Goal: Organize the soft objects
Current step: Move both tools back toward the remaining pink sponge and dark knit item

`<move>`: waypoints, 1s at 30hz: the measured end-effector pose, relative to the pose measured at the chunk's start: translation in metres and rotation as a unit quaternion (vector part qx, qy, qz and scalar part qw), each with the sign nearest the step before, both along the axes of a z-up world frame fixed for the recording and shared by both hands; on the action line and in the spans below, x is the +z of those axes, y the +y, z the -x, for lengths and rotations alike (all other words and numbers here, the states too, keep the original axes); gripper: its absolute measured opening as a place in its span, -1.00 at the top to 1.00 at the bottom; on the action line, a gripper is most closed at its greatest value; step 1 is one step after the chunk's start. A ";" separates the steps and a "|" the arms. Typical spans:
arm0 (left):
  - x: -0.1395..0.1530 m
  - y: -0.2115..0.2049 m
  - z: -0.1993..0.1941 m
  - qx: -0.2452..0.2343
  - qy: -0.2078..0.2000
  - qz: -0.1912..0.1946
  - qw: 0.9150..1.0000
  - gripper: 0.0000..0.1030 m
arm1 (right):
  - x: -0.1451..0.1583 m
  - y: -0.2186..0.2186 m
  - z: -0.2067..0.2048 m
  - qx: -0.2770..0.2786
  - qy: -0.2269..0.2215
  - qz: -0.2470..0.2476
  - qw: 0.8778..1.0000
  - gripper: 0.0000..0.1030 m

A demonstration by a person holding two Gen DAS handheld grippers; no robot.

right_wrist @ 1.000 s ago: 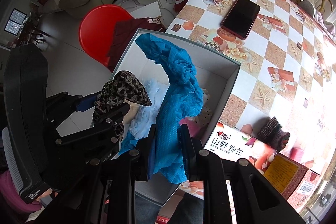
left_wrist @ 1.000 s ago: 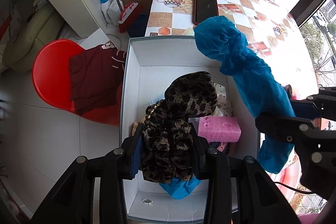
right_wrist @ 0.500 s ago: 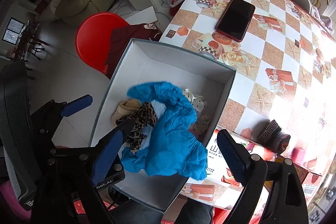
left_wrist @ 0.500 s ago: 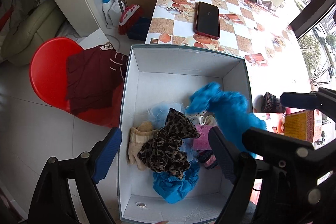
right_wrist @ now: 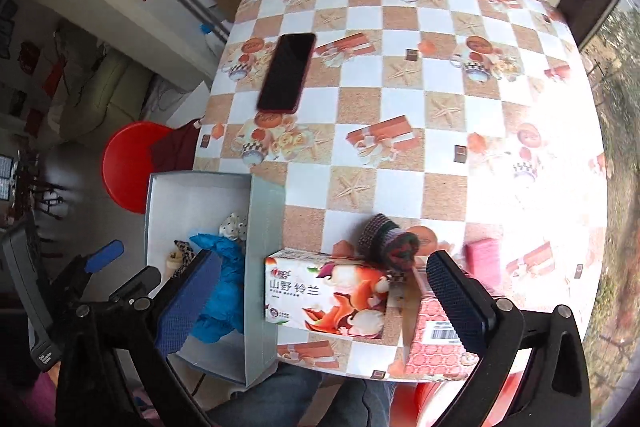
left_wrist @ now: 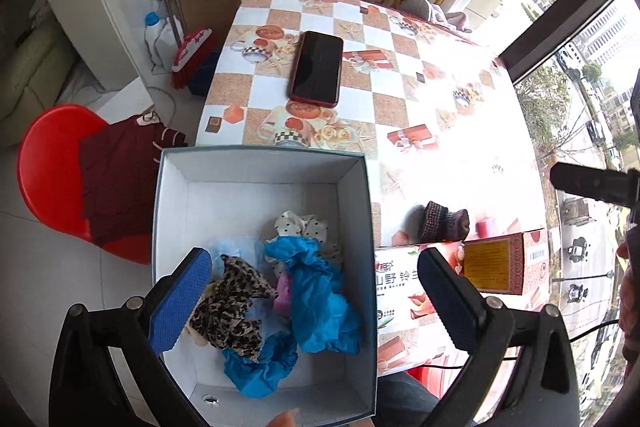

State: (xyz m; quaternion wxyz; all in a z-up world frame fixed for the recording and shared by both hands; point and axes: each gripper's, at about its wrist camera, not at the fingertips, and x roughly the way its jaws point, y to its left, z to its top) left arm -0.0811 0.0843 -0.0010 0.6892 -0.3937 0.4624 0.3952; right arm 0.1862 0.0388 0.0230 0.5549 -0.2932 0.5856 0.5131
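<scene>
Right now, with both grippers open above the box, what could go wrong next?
1. The box overhangs the table edge, so a push could tip it.
2. The knitted roll leans against the tissue carton; the right gripper might knock that carton while grasping it.
3. The phone lies unprotected nearby.

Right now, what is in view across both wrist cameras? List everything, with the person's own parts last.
box: 1, white inside, beside the table's edge
blue cloths: 2, in the box
leopard cloth: 1, in the box
polka-dot cloth: 1, white, in the box
phone: 1, dark, red-edged, on the table
knitted roll: 1, dark, behind the cartons
printed cartons: 2, table's near edge
pink block: 1, on the table
red chair: 1, maroon garment on it
left hand-held gripper: open, over the box
right hand-held gripper: open, over the cartons
</scene>
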 end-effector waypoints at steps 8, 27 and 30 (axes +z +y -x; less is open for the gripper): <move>-0.026 0.013 -0.120 -0.116 0.028 0.048 0.992 -1.00 | -0.052 -0.050 -0.138 -0.181 0.060 0.067 0.979 -1.00; -0.180 0.032 -0.240 -0.213 0.149 0.199 0.945 -1.00 | -0.236 -0.081 -0.180 -0.176 0.094 0.216 0.956 -1.00; -0.189 0.034 -0.245 -0.214 0.155 0.214 0.940 -1.00 | -0.244 -0.079 -0.177 -0.158 0.089 0.222 0.958 -1.00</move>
